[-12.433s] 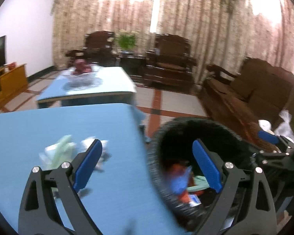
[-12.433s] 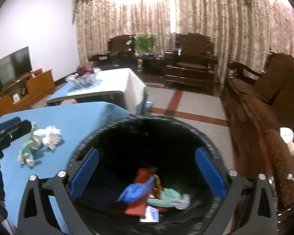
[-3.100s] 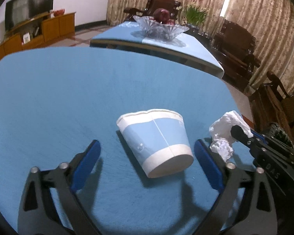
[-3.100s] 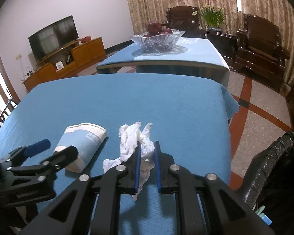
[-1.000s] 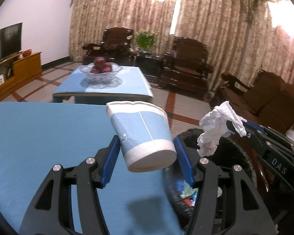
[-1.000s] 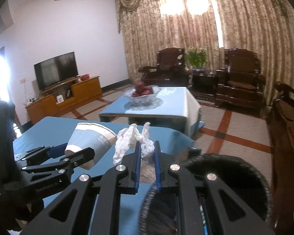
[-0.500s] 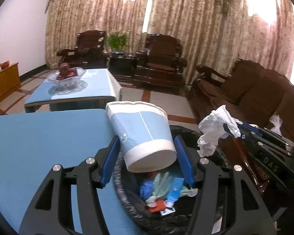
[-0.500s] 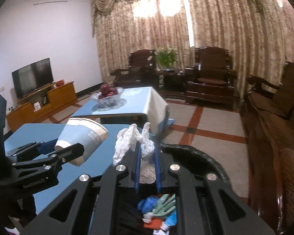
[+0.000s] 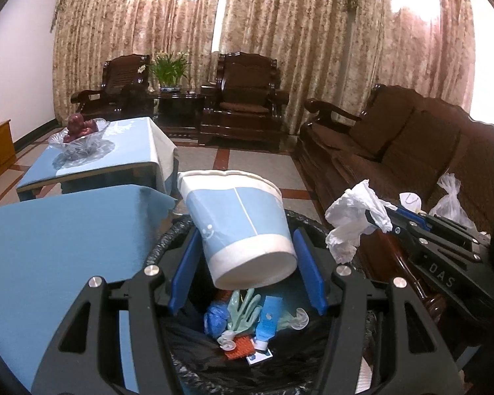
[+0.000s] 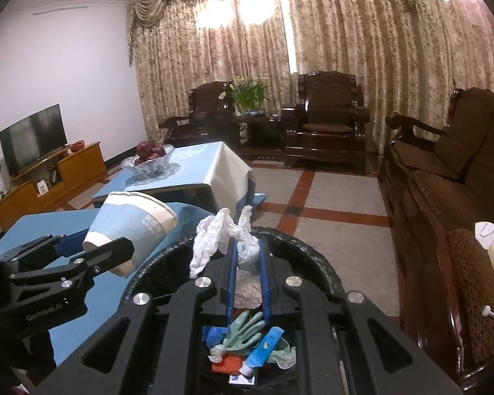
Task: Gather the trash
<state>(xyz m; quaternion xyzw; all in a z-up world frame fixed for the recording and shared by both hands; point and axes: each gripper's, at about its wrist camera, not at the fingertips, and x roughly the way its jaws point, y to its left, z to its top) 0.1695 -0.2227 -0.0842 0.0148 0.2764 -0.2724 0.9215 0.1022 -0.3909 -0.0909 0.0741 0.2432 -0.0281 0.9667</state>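
Observation:
A blue and white paper cup [image 9: 238,227] lies on its side between the blue pads of my left gripper [image 9: 247,263], which is shut on it above the black-lined trash bin [image 9: 168,240]. My right gripper [image 10: 248,256] is shut on a crumpled white tissue [image 10: 219,240], also over the bin [image 10: 316,260]. In the left wrist view the tissue [image 9: 352,217] and the right gripper [image 9: 395,222] hang at the right. The cup [image 10: 131,227] and the left gripper [image 10: 92,250] show at the left in the right wrist view. Inside the bin lie a green glove [image 10: 247,332], a blue tube and other scraps.
The blue table [image 9: 59,240] ends just left of the bin. A brown wooden sofa [image 9: 395,151] with white bags stands close on the right. Beyond are a low table with a glass fruit bowl [image 10: 150,158], armchairs, a plant and a TV [image 10: 33,138] on a cabinet.
Both grippers have swung right from over the table's edge to above the bin, still holding the cup and the tissue. The bin's contents now show below them.

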